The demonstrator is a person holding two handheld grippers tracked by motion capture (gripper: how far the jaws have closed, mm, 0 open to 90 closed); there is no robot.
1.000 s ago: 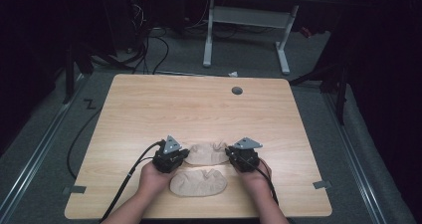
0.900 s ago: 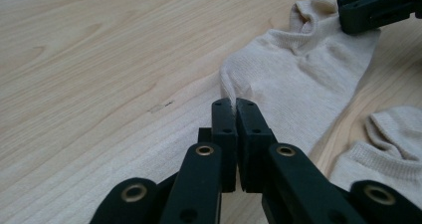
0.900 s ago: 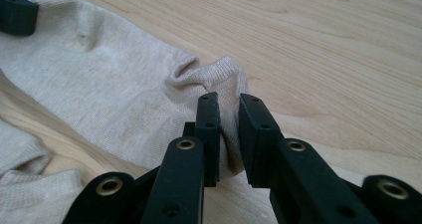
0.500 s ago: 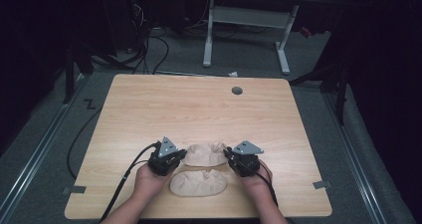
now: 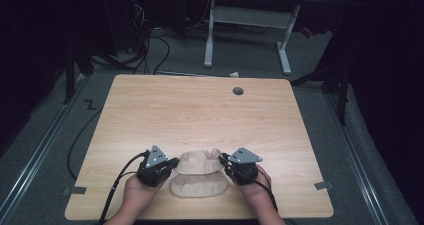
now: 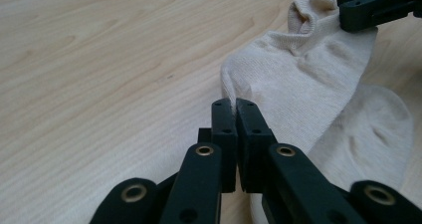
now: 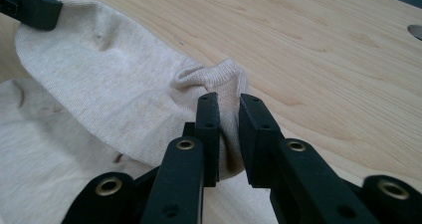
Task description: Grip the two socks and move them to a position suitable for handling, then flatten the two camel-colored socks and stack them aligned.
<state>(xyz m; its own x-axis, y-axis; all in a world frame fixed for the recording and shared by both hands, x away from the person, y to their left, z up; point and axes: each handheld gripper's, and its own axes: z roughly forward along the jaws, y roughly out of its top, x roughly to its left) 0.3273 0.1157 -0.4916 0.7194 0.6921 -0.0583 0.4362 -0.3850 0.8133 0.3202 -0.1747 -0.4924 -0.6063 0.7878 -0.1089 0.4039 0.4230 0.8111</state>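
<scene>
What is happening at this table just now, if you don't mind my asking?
A person holds a two-jaw tool in each hand at a wooden table and is handling a pair of beige socks. The left tool is clamped on one end of the upper sock, and the right tool pinches its cuff end, so the sock is held between them. That sock overlaps the lower sock, which lies flat at the near edge.

Bare tabletop (image 5: 200, 110) ahead and to both sides, open to passage. Only obstacles: two beige socks (image 5: 199, 175) at near edge, between left tongs (image 5: 172, 164) and right tongs (image 5: 223, 161).
</scene>
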